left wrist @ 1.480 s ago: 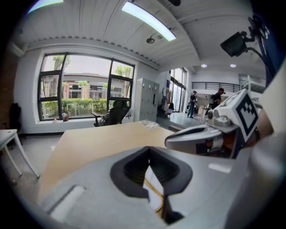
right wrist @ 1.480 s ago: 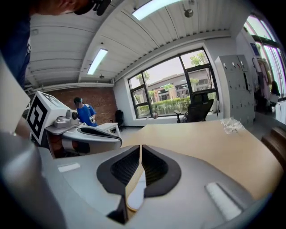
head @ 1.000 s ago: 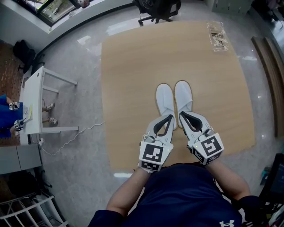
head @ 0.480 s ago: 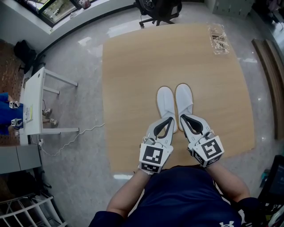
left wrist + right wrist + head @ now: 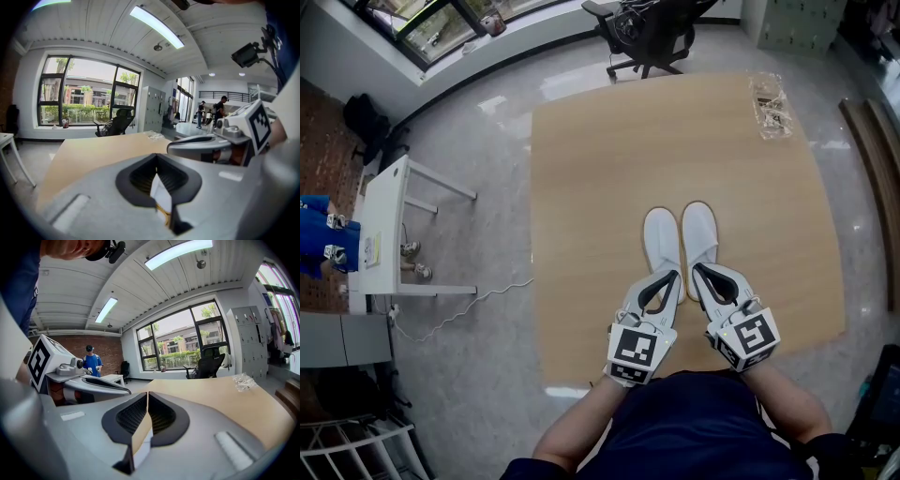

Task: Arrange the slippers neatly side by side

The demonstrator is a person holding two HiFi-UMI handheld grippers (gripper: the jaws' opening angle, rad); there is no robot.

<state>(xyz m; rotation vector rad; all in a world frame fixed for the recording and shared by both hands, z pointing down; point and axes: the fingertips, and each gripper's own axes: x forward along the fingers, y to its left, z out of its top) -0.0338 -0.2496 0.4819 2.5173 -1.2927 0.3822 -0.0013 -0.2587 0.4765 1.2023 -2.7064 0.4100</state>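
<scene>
Slippers (image 5: 663, 240), a white pair, lie parallel and just beside each other on the tan table (image 5: 600, 169), toes away from the person, toward the near edge; the left gripper (image 5: 673, 275) hangs over the left one's heel, jaws pressed together, only a white-and-tan sliver in the slit; the right gripper (image 5: 697, 272) sits over the other heel, likewise closed narrow; a clear plastic packet (image 5: 772, 101) lies at the far corner.

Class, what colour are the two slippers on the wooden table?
The slippers are white with a thin tan sole rim; the head view shows this best.
</scene>
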